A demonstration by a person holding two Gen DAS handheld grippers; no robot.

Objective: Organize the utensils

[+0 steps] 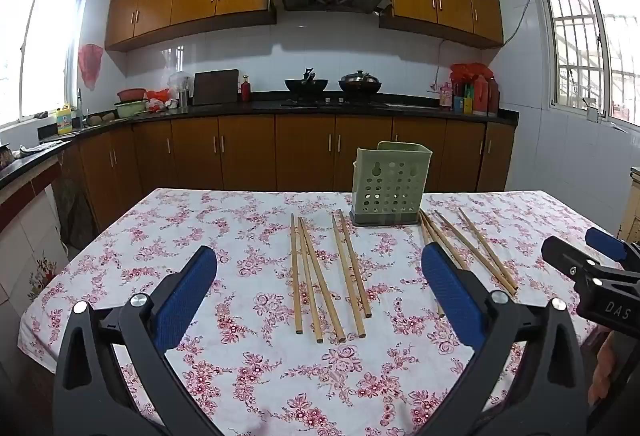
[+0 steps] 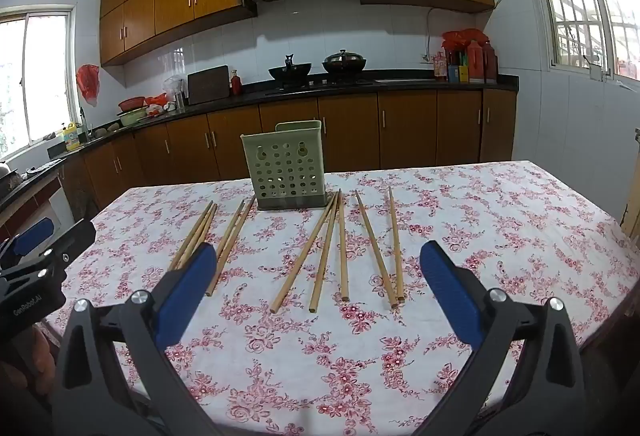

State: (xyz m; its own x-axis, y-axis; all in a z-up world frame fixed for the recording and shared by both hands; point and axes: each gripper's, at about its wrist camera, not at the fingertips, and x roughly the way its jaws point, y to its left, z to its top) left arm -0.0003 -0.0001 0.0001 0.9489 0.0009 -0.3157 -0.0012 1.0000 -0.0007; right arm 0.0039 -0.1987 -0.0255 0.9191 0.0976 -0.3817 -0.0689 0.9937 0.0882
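Our left gripper [image 1: 320,300] hangs over the near edge of the counter [image 1: 224,364] with its blue pads spread wide and nothing between them. Our right gripper [image 2: 320,292] is spread just as wide and just as empty. Both tilt slightly down toward the chopsticks, which we judge to be a ready stance before a first pick, jaws wide so that either can straddle a pair.

The chopsticks lie flat on the flowered cloth, running away from us. In the left wrist view three lie close together [image 1: 306,276] and two just beside them [image 1: 350,270], straight ahead of that gripper. The right wrist view shows a fan of three [image 2: 324,252] and two more [image 2: 384,248] ahead of the right gripper. We take this split to give each hand its own share.

Behind them stands the green perforated holder [image 1: 390,187], upright and, as far as we see, empty; it is well placed as the goal, between the two groups.

For writing, the right gripper's body reads "DAS" [image 1: 618,310] in the left wrist view; the left gripper's body reads "GenRobot.AI" [image 2: 28,307].
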